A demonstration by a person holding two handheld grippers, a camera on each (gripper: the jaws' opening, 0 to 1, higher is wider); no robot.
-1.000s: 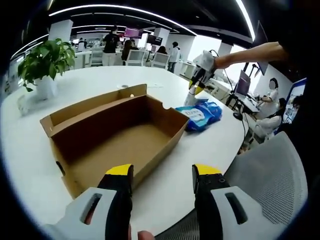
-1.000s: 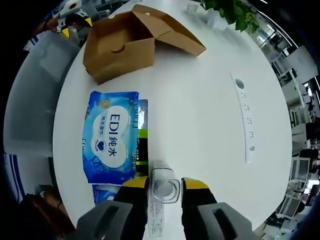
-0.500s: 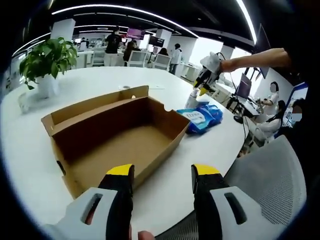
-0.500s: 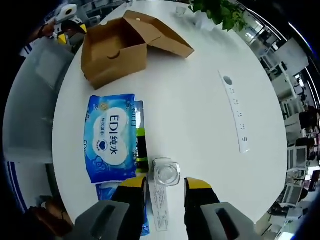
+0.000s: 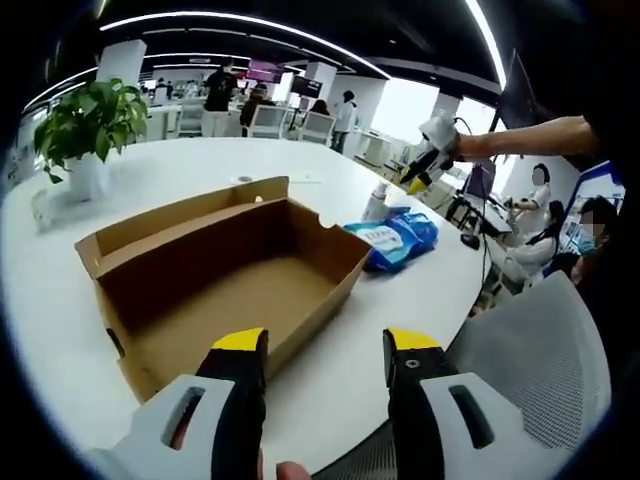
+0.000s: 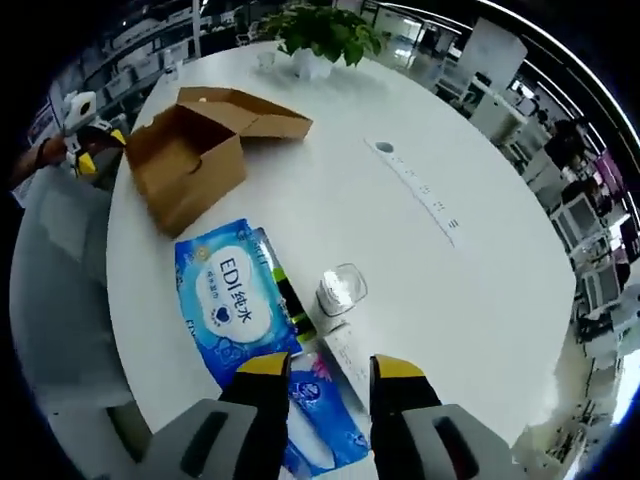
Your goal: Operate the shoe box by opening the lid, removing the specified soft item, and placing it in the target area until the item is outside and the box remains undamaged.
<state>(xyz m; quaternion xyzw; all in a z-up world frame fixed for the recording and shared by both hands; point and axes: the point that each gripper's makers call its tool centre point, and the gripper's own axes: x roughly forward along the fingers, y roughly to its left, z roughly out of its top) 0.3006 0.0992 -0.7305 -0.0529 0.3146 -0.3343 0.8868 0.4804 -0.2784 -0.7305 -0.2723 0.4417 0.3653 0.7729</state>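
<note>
Left gripper view looks along the left gripper (image 5: 325, 350), whose yellow-tipped jaws stand apart with nothing between them, above the near edge of a round white table (image 5: 190, 160). Just beyond the jaws the brown cardboard shoe box (image 5: 220, 275) lies open and bare inside, its lid folded back on the far side. Beside the box's right end a blue wet-wipes pack (image 5: 395, 235) lies on the table near the edge, with a small clear jar (image 5: 375, 203) just behind it. The right gripper (image 5: 425, 168) hangs in the air above the pack, held by an outstretched arm. A potted plant (image 5: 85, 125) stands at the table's far left. In the right gripper view, that gripper's jaws (image 6: 328, 370) are spread and hold nothing, above a second, smaller blue pack (image 6: 325, 405); the wet-wipes pack (image 6: 235, 305) lies next to it, the jar (image 6: 338, 290) stands close by, and the shoe box (image 6: 195, 160) sits further along the table's edge (image 6: 125, 330). A white power strip (image 6: 420, 190) lies across the middle of the table.
</note>
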